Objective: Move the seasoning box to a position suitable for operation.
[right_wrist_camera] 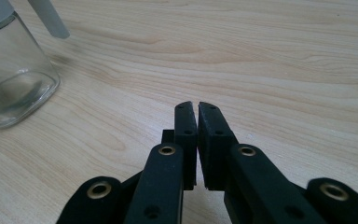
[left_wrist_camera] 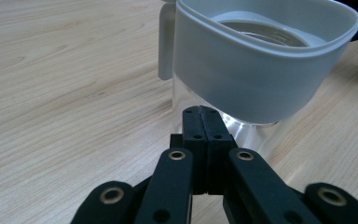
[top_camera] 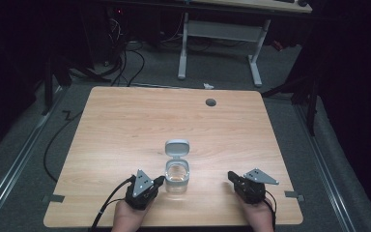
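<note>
Glass jar (top_camera: 177, 178), hinged lid (top_camera: 177, 147) flipped open, stands near the table's (top_camera: 125, 125) front edge — left gripper (top_camera: 158, 181) pressed together at its side, right gripper (top_camera: 231, 177) barely parted, well apart; next likely: closing the lid.

The left gripper (top_camera: 158, 181) is lying low with its jaws pressed fully together, nothing between them, the person's left hand (top_camera: 125, 217) gripping it from behind. The right gripper (top_camera: 232, 177) is sitting well apart from it, its jaws parted by a thin slit and empty, the right hand (top_camera: 258, 217) holding its rear.
</note>
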The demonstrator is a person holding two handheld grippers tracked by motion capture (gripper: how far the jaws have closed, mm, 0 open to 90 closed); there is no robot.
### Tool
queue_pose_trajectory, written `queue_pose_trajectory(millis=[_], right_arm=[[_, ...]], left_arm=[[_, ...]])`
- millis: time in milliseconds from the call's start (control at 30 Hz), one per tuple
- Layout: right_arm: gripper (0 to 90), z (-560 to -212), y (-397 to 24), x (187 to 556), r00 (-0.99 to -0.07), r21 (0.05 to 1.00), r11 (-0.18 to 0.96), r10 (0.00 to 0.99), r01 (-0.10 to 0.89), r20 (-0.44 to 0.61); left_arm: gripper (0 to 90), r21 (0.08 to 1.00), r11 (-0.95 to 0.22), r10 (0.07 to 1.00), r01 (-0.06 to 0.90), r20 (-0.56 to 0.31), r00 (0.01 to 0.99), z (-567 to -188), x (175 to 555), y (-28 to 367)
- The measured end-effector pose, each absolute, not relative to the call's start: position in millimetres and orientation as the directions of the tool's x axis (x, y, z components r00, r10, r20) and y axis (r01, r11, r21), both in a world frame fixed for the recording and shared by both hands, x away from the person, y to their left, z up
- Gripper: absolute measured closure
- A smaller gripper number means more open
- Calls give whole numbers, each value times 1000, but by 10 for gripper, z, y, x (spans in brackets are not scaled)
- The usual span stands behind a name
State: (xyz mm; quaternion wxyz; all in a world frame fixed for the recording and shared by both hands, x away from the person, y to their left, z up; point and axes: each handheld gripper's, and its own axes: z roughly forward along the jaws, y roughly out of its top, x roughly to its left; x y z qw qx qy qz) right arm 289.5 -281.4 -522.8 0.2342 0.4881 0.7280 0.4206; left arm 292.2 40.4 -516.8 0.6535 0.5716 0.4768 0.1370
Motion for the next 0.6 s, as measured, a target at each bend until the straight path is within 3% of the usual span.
queue_pose_trajectory(millis=[600], right_arm=[[900, -5116, -2457, 2991, -482, 851, 216, 875, 480, 50]], left_arm=[[874, 862, 329, 714, 385, -494, 496, -5258, 2706, 593]])
